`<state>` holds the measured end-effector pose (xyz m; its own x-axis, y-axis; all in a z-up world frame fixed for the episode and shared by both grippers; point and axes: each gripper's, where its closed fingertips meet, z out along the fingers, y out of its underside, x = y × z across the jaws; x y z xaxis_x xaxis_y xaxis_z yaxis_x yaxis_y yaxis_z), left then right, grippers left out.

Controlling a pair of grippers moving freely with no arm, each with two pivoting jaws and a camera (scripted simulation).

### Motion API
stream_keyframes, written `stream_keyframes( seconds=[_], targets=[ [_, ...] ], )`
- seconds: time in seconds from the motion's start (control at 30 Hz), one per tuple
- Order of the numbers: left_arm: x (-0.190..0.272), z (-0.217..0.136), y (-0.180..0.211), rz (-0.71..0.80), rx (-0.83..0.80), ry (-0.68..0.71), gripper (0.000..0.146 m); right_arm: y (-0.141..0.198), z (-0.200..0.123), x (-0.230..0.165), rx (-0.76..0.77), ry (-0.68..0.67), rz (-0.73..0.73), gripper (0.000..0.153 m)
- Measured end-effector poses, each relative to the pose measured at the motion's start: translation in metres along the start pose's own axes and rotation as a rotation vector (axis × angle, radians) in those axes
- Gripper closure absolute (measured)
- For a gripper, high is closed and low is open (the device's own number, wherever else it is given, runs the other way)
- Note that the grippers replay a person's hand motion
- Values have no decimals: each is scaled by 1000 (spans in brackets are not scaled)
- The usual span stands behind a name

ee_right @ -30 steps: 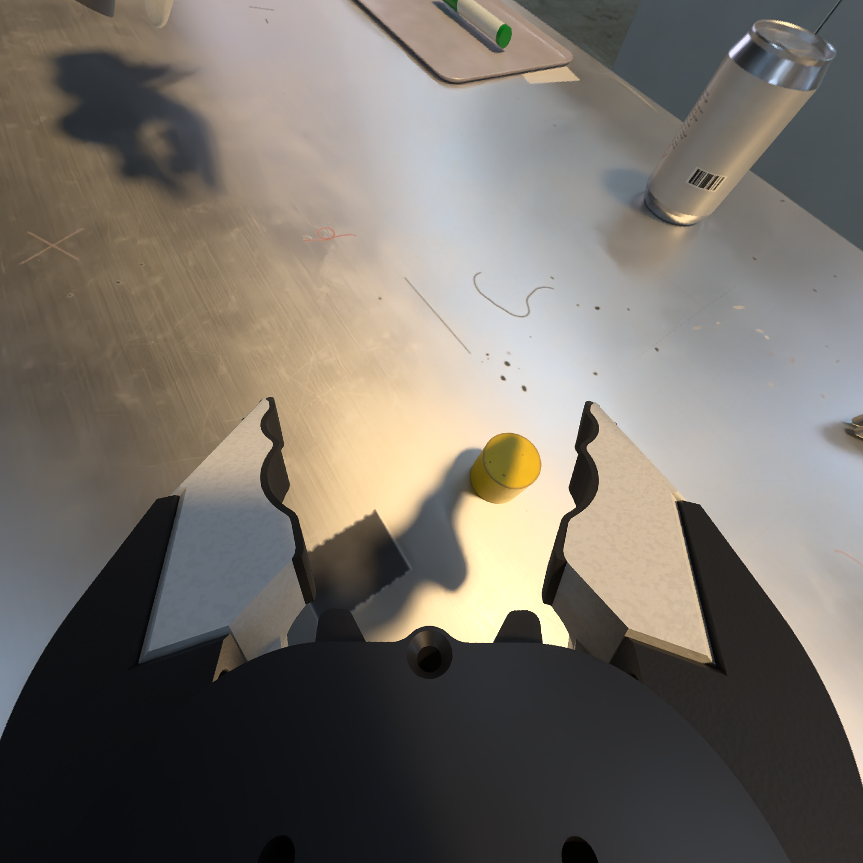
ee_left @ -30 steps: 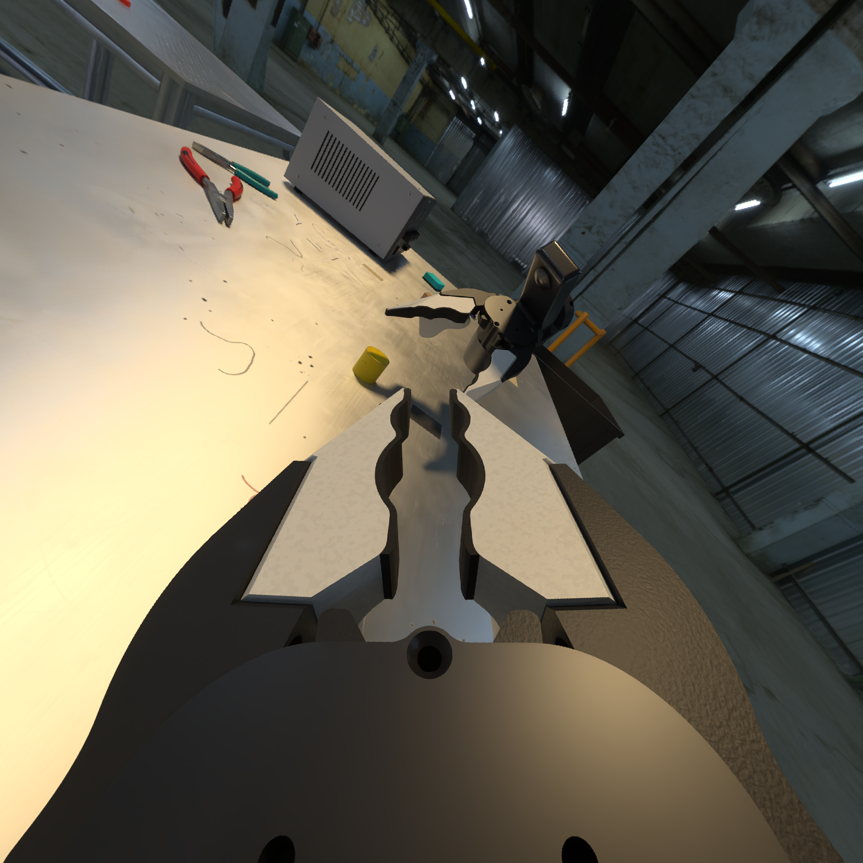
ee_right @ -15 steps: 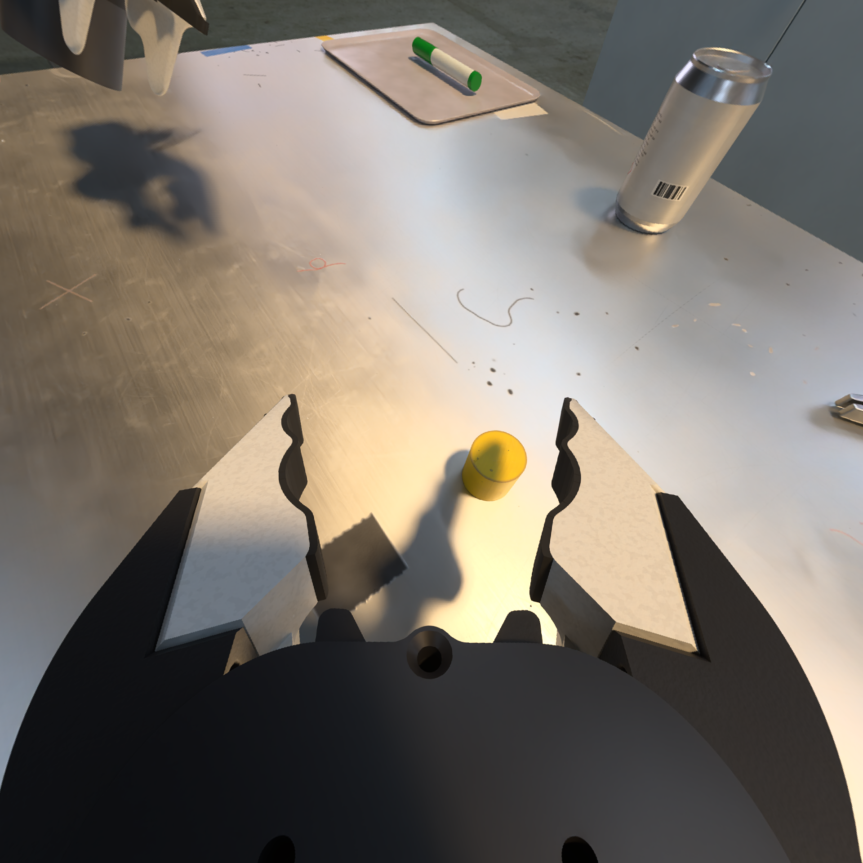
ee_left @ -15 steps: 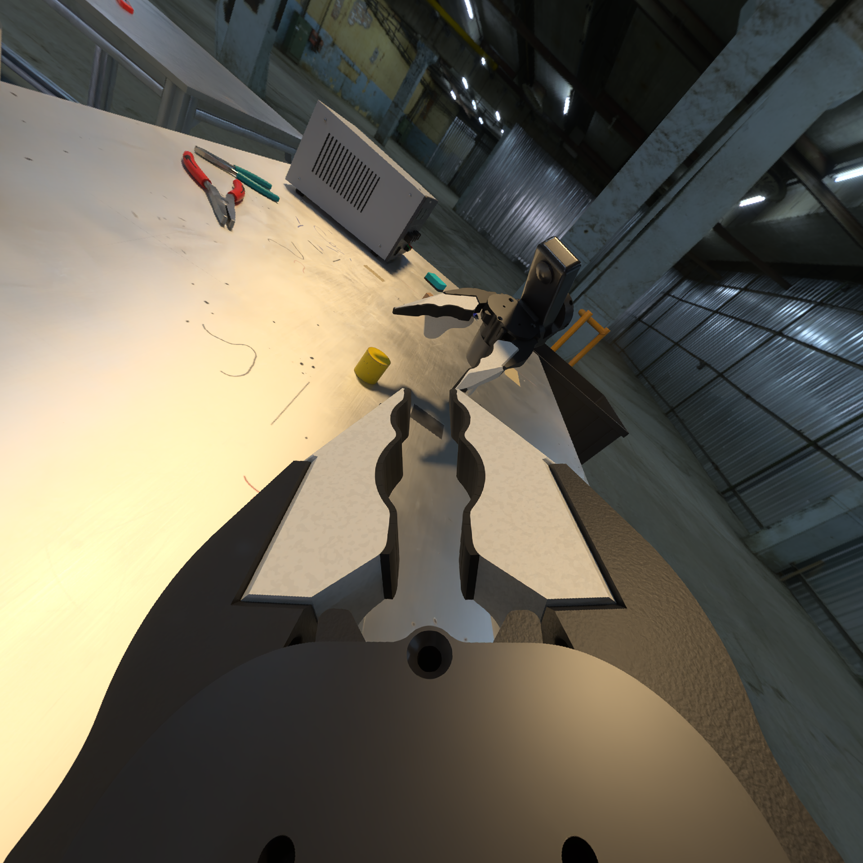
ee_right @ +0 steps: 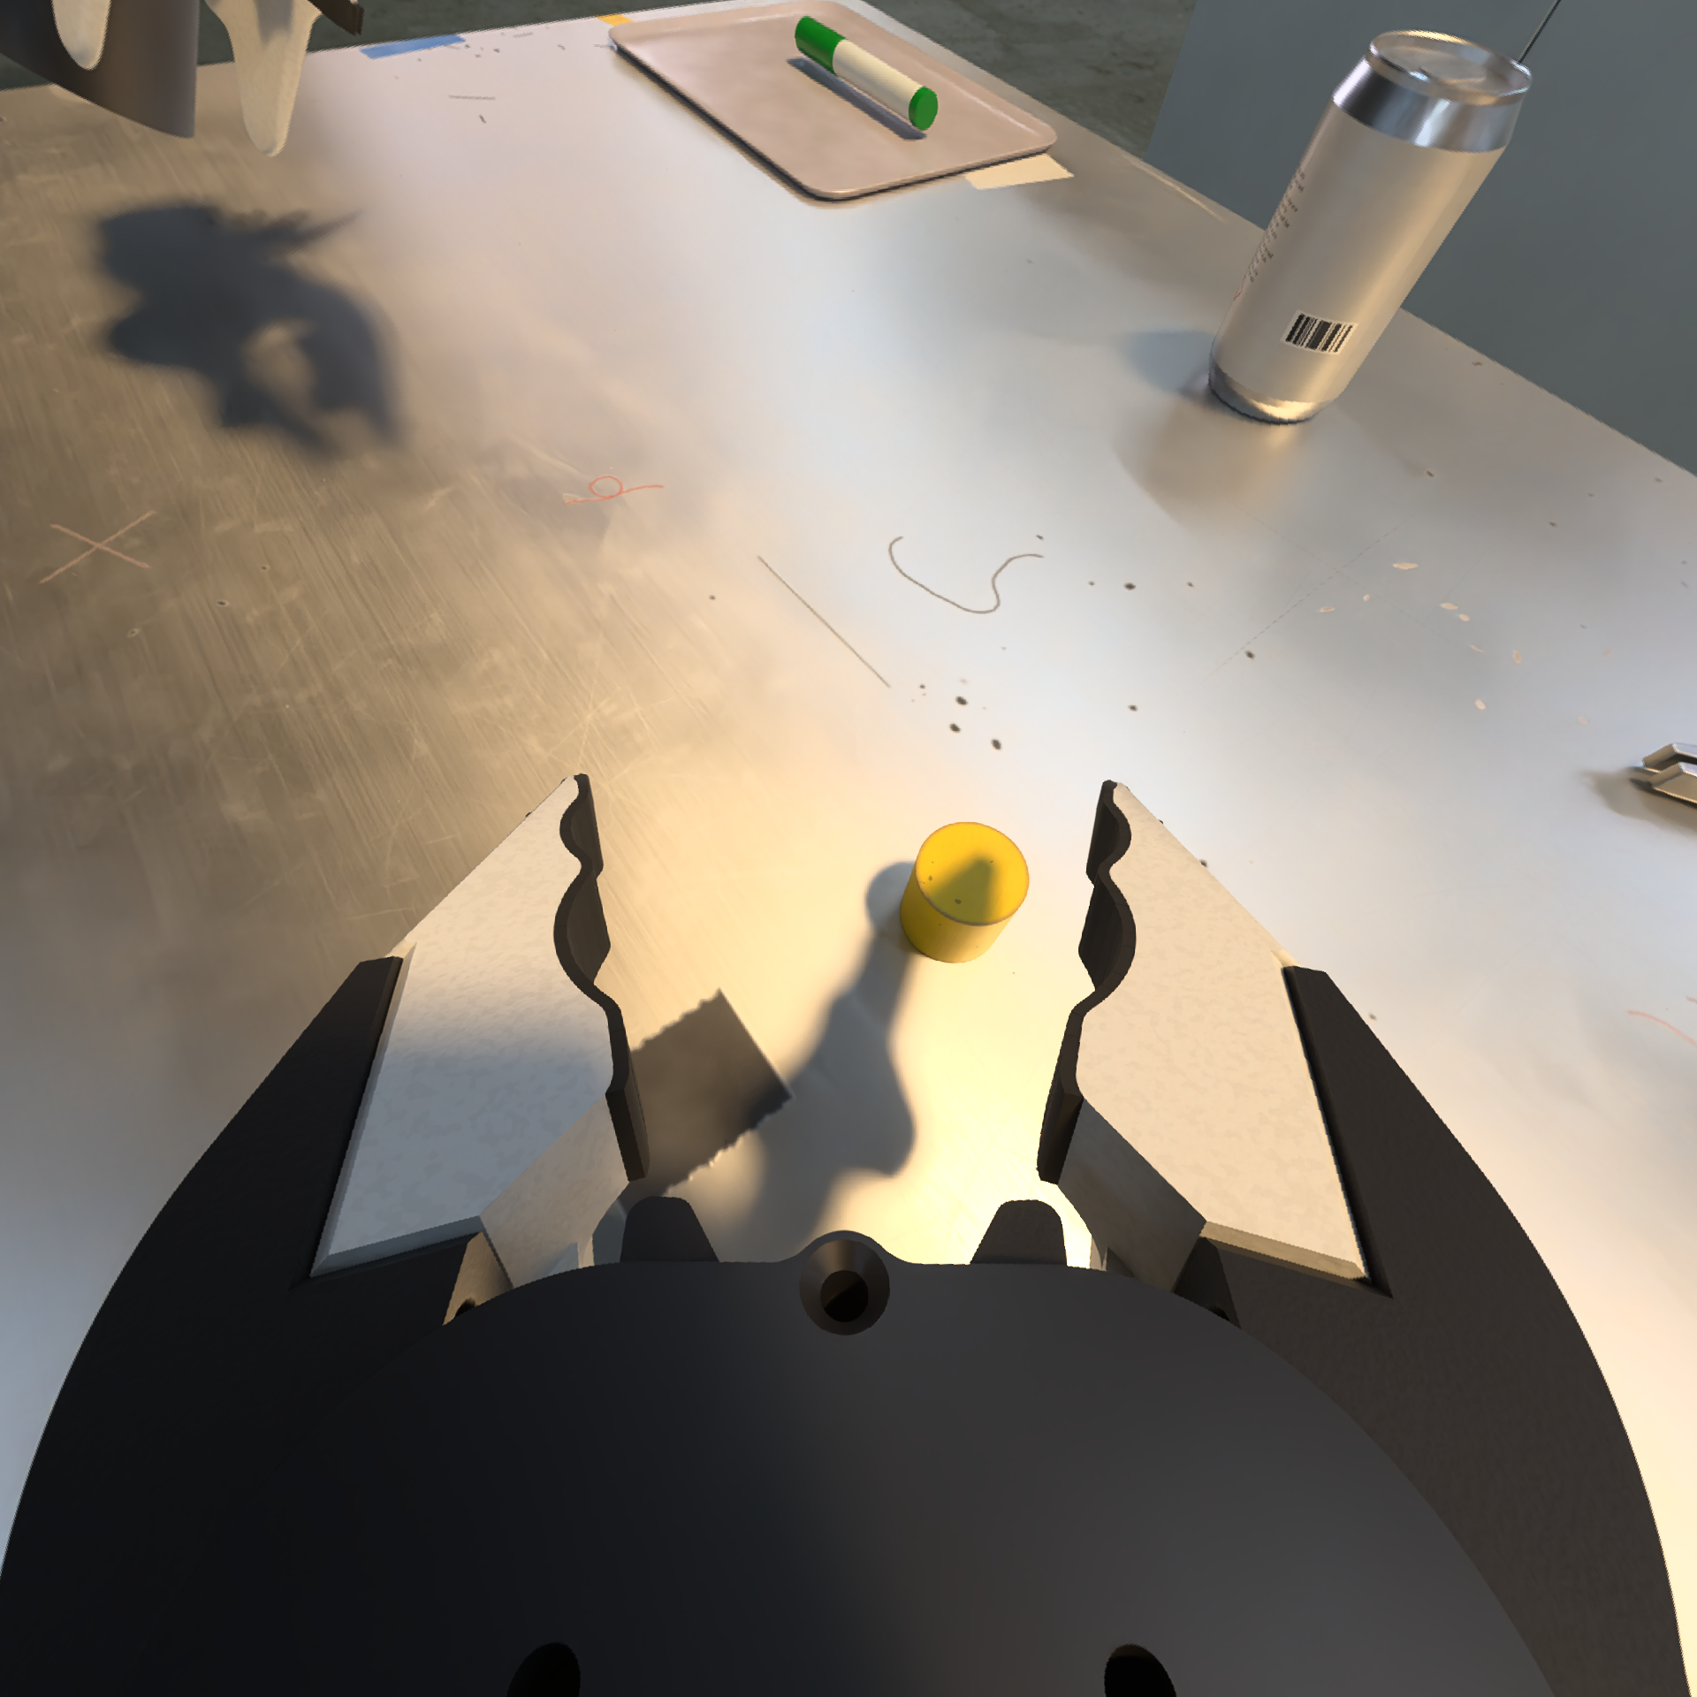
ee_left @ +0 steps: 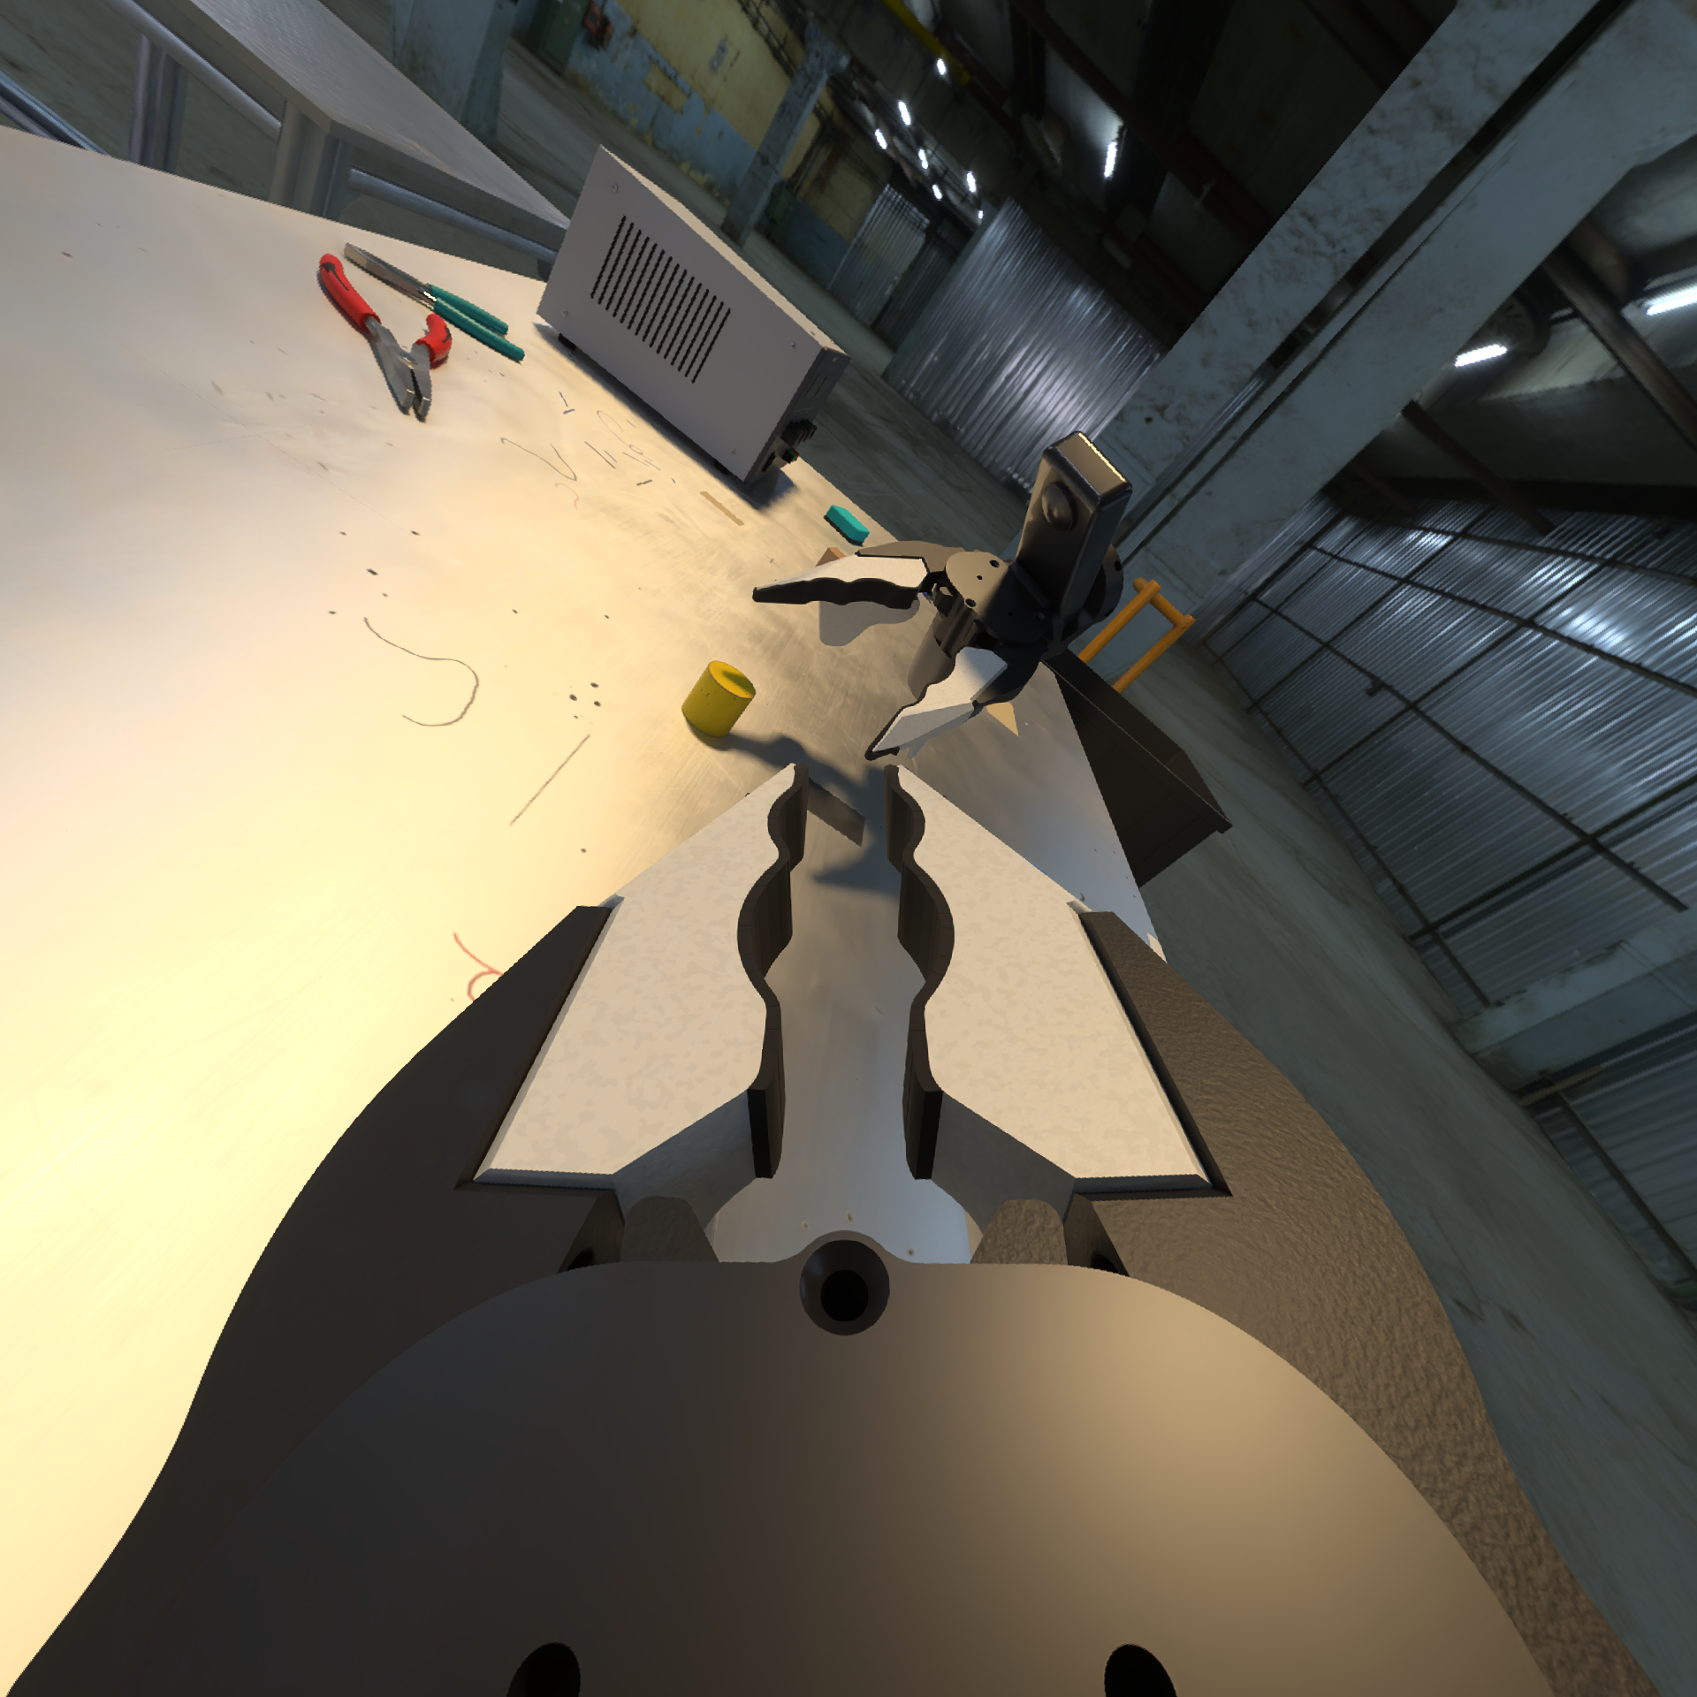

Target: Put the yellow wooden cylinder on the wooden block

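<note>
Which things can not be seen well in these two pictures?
- Wooden block: neither view shows it clearly.
- Metal object: right wrist view, cut by the right edge.
- Left hand-held gripper: right wrist view, cut by the top edge.
- Pliers: left wrist view, small and far.

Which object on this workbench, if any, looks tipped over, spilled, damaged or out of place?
Nothing stands out. The yellow wooden cylinder stands upright on the table, apart from the open right gripper. The silver can is upright, and the green-capped marker lies inside its tray.
</note>
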<state>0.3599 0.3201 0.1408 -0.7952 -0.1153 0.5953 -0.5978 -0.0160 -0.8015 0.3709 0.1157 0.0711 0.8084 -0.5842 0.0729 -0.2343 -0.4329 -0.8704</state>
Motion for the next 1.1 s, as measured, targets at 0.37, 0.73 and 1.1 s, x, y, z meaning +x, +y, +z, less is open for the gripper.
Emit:
stream_keyframes(
  seconds=[0.37, 0.73, 1.1],
  targets=[
    [0, 0, 1, 3, -3, -2, 130, 2, 0, 1, -4, -5, 22, 47],
    [0, 1, 2, 2, -12, -2, 130, 4, -1, 4, -5, -1, 38, 49],
    [1, 1, 2, 2, -11, -2, 130, 5, -1, 7, -8, 6, 52, 50]
  ],
)
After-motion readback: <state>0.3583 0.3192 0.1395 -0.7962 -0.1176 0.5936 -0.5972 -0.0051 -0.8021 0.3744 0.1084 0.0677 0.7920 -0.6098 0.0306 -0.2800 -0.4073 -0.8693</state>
